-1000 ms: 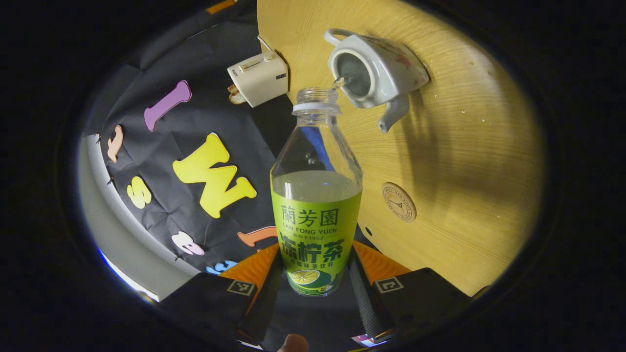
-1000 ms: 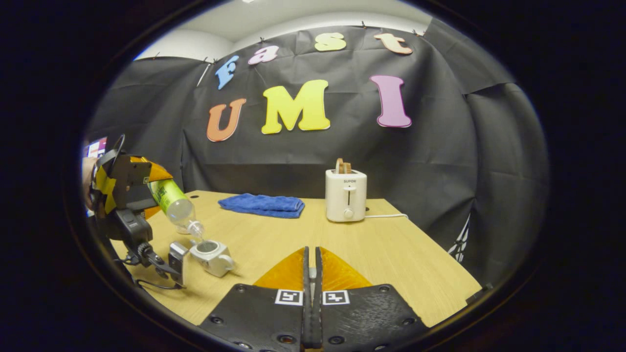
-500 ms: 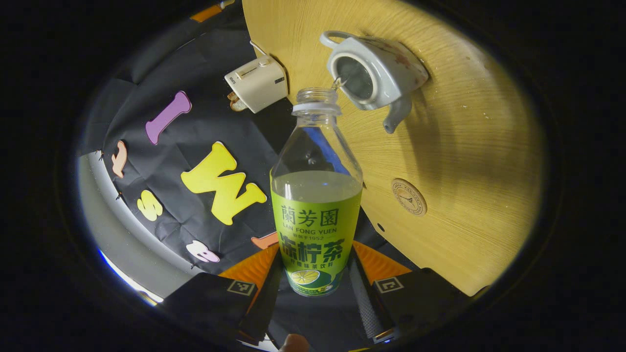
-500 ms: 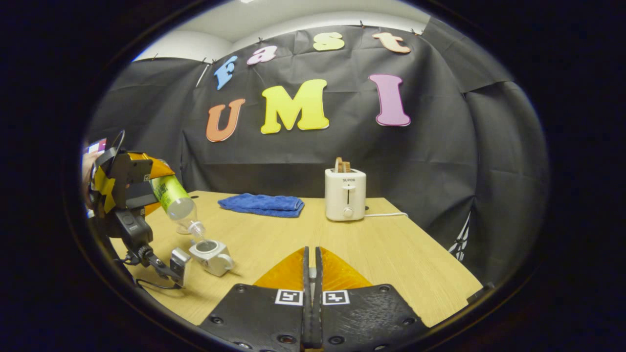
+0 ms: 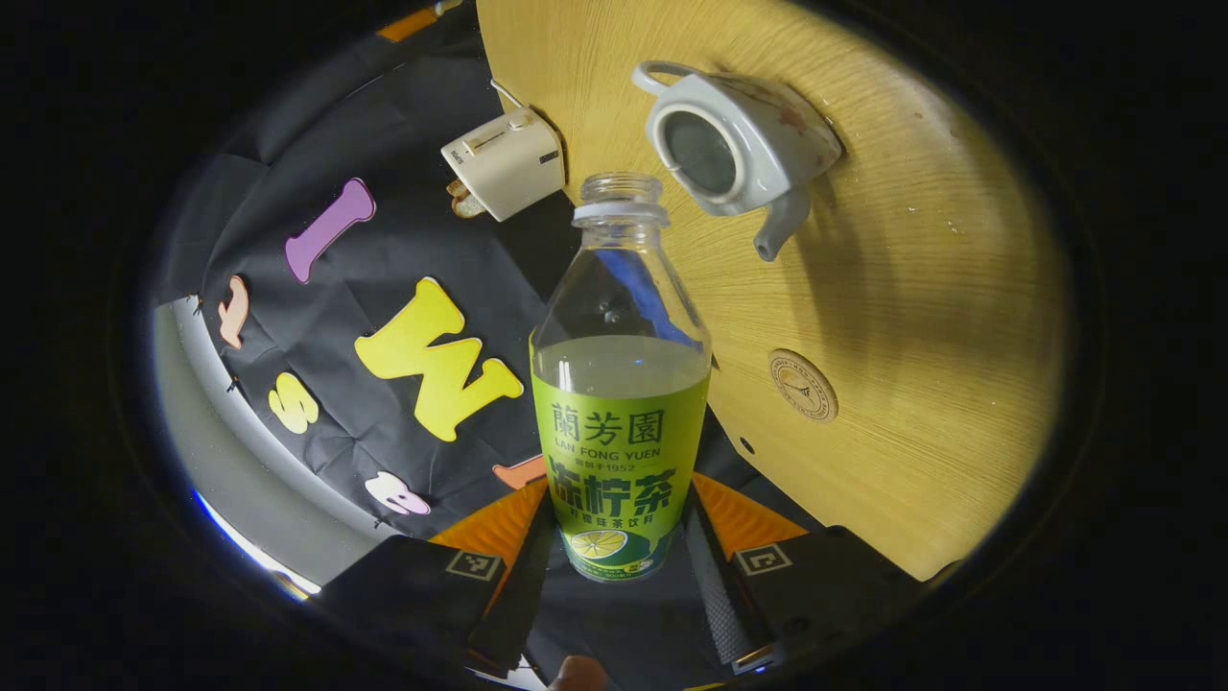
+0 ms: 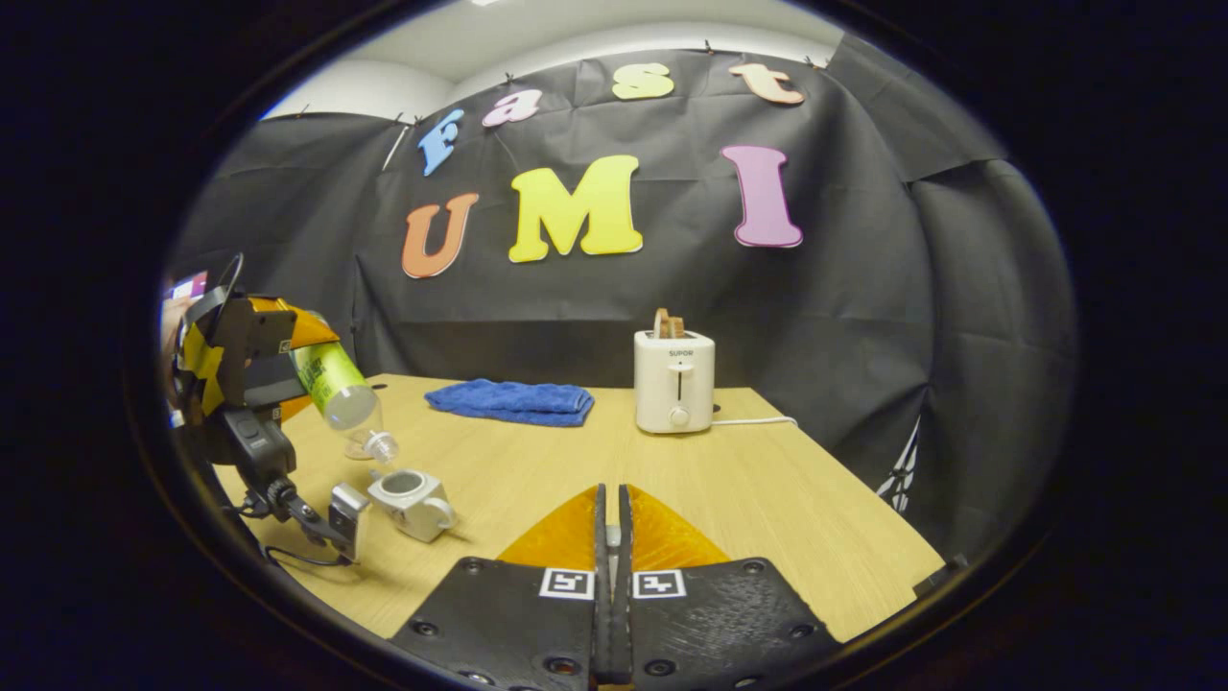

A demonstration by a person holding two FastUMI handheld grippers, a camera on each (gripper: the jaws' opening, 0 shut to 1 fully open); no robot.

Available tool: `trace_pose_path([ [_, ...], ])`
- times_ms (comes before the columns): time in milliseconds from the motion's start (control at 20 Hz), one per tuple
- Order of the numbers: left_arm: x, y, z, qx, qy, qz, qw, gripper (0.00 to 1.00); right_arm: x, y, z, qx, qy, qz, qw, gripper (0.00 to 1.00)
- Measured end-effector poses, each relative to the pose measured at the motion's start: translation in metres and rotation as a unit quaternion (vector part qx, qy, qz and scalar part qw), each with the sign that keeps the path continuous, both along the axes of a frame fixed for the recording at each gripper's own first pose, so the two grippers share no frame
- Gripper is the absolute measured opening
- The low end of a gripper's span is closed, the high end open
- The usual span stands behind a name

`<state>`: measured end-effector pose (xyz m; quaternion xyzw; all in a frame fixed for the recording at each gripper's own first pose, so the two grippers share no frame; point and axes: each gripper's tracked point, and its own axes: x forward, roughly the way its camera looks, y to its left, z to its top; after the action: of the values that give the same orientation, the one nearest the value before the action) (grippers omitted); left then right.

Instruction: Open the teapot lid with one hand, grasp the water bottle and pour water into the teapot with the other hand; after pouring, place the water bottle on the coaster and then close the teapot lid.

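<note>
The pale wood-grain table [image 6: 729,499] spans the booth ahead of the right gripper [image 6: 610,537] and tilts across the upper right of the left gripper view. On its far edge lie a folded blue cloth [image 6: 508,401], ahead and left of the right gripper, and an upright cream-white toaster [image 6: 674,382] with brown slices in its slot, ahead and slightly right.

The left gripper [image 5: 619,552] is clamped on the clear plastic water bottle with the green label [image 5: 619,384], one finger on each side of the labelled lower body. The bottle is uncapped and held off the table, tipped mouth-down in the right gripper view [image 6: 341,393]. Liquid sits level at the top edge of the label. The open mouth is near the teapot opening, just short of it and not touching.

The small white ceramic teapot [image 5: 739,144] stands on the table beyond the bottle mouth, lid off, its round opening dark. Spout and loop handle point to opposite sides.

The round wooden coaster [image 5: 802,384] lies flat on the table to the right of the bottle, well apart from the teapot.

The right gripper hovers low over the near table edge, its fingers pressed together. Whether anything is held between them, I cannot tell.
</note>
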<state>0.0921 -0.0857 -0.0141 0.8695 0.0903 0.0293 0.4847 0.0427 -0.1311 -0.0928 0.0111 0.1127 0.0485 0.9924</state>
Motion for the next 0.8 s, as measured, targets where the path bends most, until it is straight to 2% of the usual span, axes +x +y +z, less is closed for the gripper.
trace_pose_path([
  [350,0.003,0.003,-0.005,-0.053,-0.007,-0.004,0.999,0.73,-0.001,-0.002,0.006,0.001,-0.005,-0.007,1.000,0.00],
  [500,0.003,0.007,-0.014,-0.114,-0.001,-0.007,0.993,0.74,-0.004,-0.001,0.010,0.000,-0.008,-0.009,1.000,0.00],
  [700,-0.005,0.019,-0.031,-0.230,0.008,0.003,0.973,0.73,-0.006,0.004,0.016,-0.004,-0.010,-0.012,1.000,0.00],
  [800,-0.009,0.029,-0.035,-0.304,0.007,0.014,0.953,0.73,-0.008,0.008,0.018,0.000,-0.009,-0.015,1.000,0.00],
])
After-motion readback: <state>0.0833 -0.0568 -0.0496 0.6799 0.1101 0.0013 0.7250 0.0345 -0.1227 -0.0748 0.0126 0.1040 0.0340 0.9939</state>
